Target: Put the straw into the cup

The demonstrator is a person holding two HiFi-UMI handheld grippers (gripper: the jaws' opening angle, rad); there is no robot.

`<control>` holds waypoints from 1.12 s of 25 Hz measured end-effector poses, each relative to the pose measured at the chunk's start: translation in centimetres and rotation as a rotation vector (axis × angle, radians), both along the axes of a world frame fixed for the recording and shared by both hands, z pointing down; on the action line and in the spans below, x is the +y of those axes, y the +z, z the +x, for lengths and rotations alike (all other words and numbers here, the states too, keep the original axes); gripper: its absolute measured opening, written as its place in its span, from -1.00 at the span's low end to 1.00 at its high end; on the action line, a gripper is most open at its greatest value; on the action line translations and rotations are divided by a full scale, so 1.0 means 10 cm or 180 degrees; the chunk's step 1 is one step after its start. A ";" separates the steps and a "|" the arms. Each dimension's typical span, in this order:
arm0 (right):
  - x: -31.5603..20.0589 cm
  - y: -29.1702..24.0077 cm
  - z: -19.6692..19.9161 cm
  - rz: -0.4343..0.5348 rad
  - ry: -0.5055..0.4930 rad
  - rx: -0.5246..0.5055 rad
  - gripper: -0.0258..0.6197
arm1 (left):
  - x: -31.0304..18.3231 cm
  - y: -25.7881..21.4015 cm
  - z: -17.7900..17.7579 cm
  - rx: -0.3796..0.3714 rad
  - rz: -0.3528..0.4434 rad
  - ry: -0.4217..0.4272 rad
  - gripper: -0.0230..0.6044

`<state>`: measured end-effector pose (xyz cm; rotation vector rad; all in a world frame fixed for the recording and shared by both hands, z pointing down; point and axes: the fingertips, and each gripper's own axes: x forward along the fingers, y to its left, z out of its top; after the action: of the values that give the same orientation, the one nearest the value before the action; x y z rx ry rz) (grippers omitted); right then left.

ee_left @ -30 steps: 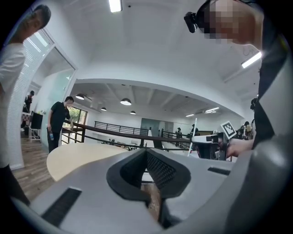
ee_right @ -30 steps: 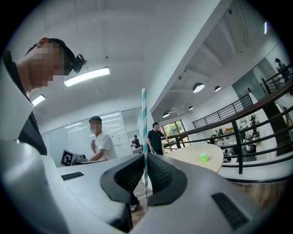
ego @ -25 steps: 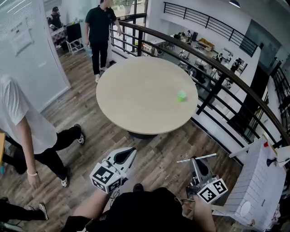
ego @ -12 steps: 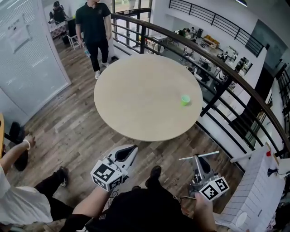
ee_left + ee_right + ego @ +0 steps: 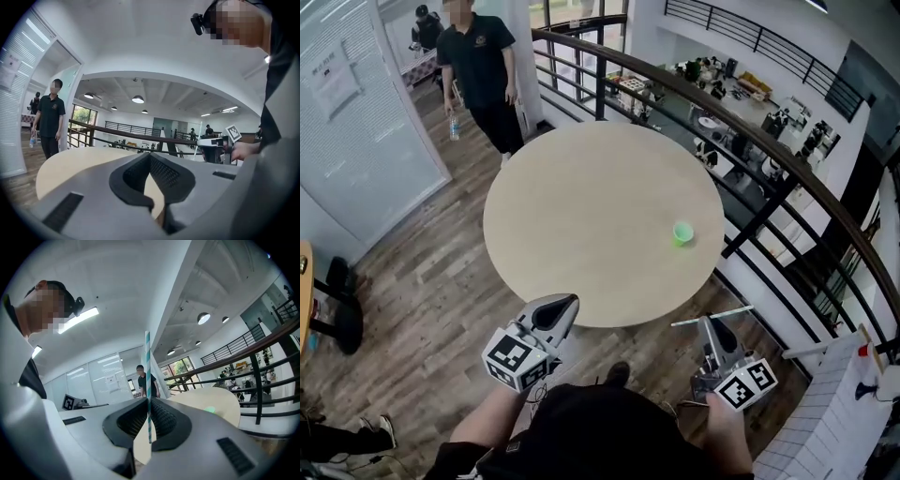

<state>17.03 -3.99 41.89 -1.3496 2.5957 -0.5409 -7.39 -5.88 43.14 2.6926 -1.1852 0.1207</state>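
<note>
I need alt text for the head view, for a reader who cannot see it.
Seen from above, the right gripper holds a straw crosswise, short of a round table on which a small green cup stands near the right edge. The left gripper is shut and empty; a person stands beyond the table.

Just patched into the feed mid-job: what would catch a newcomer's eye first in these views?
A big round table fills the middle of the head view, with a small green cup near its right edge. Short of the table, the right claw is shut on a teal-striped straw, and the left claw is shut on nothing. A person in a dark shirt stands beyond the table's far left.
</note>
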 end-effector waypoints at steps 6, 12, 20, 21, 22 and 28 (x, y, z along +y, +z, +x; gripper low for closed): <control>-0.52 0.06 0.21 -0.0038 0.0007 -0.0070 -0.82 | -0.43 0.05 0.25 0.0003 -0.0047 0.0007 -0.90; -1.03 0.07 0.19 -0.0096 0.0035 -0.0043 -0.82 | -0.93 0.04 0.33 0.0075 -0.0006 0.0052 -0.90; -1.72 0.07 -0.02 -0.0156 0.0302 -0.0059 -0.82 | -1.66 0.09 0.14 0.0107 -0.0047 0.0259 -0.90; -1.78 0.07 -0.04 -0.0164 0.0335 -0.0057 -0.82 | -1.74 0.09 0.14 0.0112 -0.0048 0.0301 -0.90; -1.83 0.07 -0.06 -0.0173 0.0365 -0.0054 -0.82 | -1.81 0.09 0.14 0.0119 -0.0050 0.0338 -0.90; -2.05 0.12 -0.01 -0.0219 0.0497 -0.0007 -0.82 | -2.11 0.20 0.22 0.0071 -0.0106 0.0477 -0.90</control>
<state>16.97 -24.47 43.08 -1.5554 2.4632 -0.6104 -5.16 -26.94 45.16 2.7437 -0.9655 0.1308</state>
